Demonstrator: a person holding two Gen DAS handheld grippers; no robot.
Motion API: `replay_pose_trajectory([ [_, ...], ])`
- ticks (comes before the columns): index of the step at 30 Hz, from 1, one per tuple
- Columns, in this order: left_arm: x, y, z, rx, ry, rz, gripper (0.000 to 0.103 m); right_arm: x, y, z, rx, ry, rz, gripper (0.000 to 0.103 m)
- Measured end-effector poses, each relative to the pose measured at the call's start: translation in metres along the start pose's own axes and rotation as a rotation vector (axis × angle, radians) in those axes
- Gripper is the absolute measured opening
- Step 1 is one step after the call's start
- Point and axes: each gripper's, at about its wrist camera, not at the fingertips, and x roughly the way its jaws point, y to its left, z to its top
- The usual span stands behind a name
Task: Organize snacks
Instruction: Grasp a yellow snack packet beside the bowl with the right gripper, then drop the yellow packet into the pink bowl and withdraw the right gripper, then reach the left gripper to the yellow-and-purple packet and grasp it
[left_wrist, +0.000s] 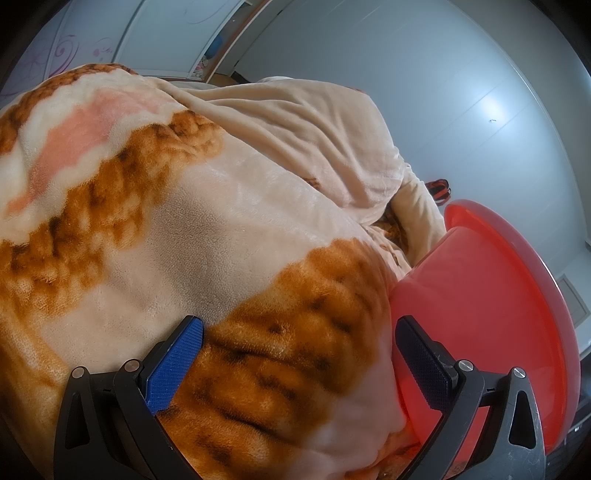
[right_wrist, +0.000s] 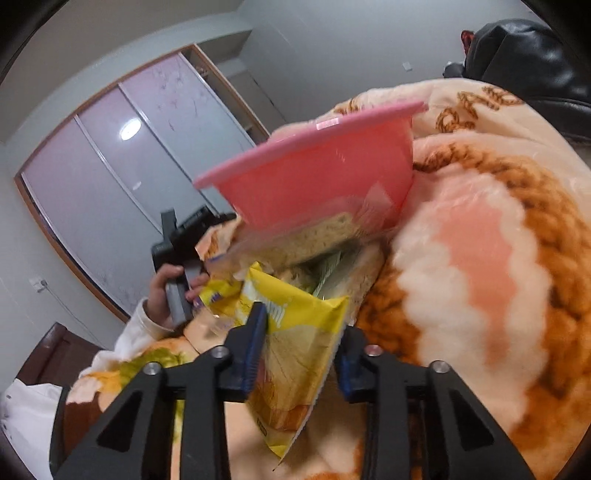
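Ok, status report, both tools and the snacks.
Left tool open, empty, beside pink basin. Right tool around yellow snack bag. Clear noodle packet against basin.

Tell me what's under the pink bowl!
Under the pink bowl lies a clear bag of pale noodle-like food on the blanket, with a yellow snack bag nearer. Whatever sits beneath the bags is hidden.
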Motion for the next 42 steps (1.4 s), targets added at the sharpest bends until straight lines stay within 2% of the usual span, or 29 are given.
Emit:
replay_pose_trajectory([
  [2,0.000,0.000,0.000,0.000,0.000,0.000,0.102,-0.010,0.007,0.005,-0.016,-0.038,-0.006,0.023],
  [4,0.000,0.000,0.000,0.002,-0.001,0.001,0.102,-0.030,0.020,0.015,-0.040,-0.131,-0.006,0.014],
  [7,0.000,0.000,0.000,0.001,0.000,0.001,0.102,-0.054,0.041,0.041,-0.066,-0.264,-0.059,0.014],
  [10,0.000,0.000,0.000,0.001,0.000,0.001,0.102,-0.071,0.058,0.072,-0.075,-0.392,-0.073,0.013],
  [12,0.000,0.000,0.000,0.001,-0.001,0.000,0.102,-0.075,0.063,0.093,-0.052,-0.499,-0.100,0.014],
  [13,0.000,0.000,0.000,0.001,-0.001,0.000,0.102,-0.072,0.063,0.102,-0.041,-0.523,-0.111,0.014],
  [17,0.000,0.000,0.000,0.001,-0.001,0.000,0.102,-0.031,0.035,0.139,0.099,-0.511,-0.106,0.014],
  [21,0.000,0.000,0.000,0.003,0.000,0.002,0.102,0.002,0.004,0.142,0.225,-0.510,-0.142,0.014],
  [24,0.000,0.000,0.000,0.003,-0.002,0.000,0.102,0.028,-0.008,0.138,0.270,-0.441,-0.129,0.014],
  [26,0.000,0.000,0.000,0.003,-0.002,0.001,0.102,0.037,-0.014,0.136,0.234,-0.365,-0.124,0.014],
  [27,0.000,0.000,0.000,0.004,-0.002,0.001,0.102,0.043,-0.013,0.133,0.204,-0.329,-0.141,0.021],
  [29,0.000,0.000,0.000,0.004,-0.002,0.002,0.102,0.041,-0.012,0.125,0.170,-0.310,-0.187,0.040],
  [31,0.000,0.000,0.000,0.004,-0.002,0.001,0.102,0.030,-0.013,0.114,0.143,-0.365,-0.234,0.082],
  [33,0.000,0.000,0.000,0.007,-0.003,0.003,0.102,0.011,-0.015,0.100,0.117,-0.470,-0.289,0.103],
  [35,-0.004,-0.002,-0.003,0.010,-0.002,0.003,0.102,-0.010,-0.019,0.082,0.100,-0.571,-0.342,0.103],
  [37,-0.004,-0.005,-0.004,0.019,0.000,-0.002,0.102,-0.025,-0.035,0.067,0.151,-0.620,-0.383,0.103],
  [40,-0.008,-0.014,-0.005,0.104,0.041,-0.046,0.102,-0.036,-0.082,0.055,0.421,-0.621,-0.421,0.103],
  [41,-0.011,-0.018,-0.006,0.140,0.041,-0.071,0.102,-0.037,-0.102,0.053,0.539,-0.606,-0.413,0.103],
  [42,-0.014,-0.021,-0.008,0.159,0.037,-0.081,0.102,-0.039,-0.113,0.051,0.592,-0.603,-0.385,0.103],
])
